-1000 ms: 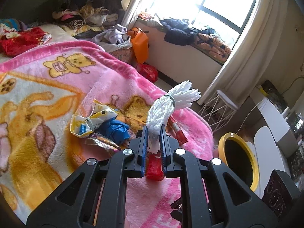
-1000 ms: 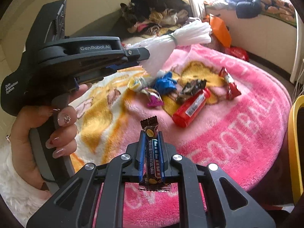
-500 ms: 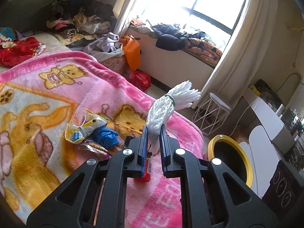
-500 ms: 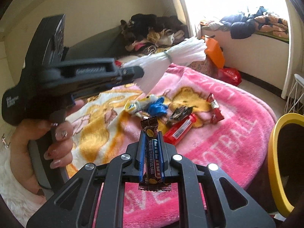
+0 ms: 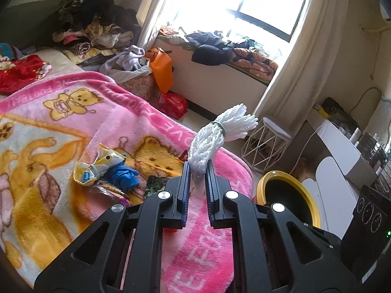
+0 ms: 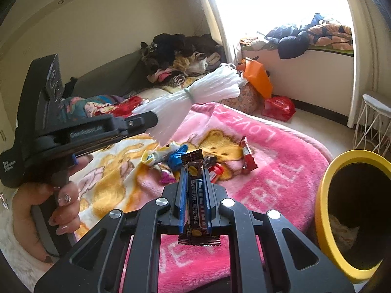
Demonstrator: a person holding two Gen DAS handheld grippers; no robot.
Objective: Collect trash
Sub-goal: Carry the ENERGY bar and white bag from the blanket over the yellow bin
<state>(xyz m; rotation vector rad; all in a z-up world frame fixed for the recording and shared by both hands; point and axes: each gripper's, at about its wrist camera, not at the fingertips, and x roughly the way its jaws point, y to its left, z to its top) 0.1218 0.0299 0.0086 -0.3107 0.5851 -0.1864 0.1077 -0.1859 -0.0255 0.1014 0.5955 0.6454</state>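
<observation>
Bright window point(image 5: 246, 7), cream curtain point(image 5: 288, 78), clothes-strewn sill point(image 5: 234, 53), beige walls

Wrapper pile point(image 6: 185, 161) on pink blanket point(image 6: 281, 161)

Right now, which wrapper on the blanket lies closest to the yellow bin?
The red wrapper, lying alone toward the yellow bin. The yellow-white wrapper and blue wrapper sit bunched farther left.
</observation>
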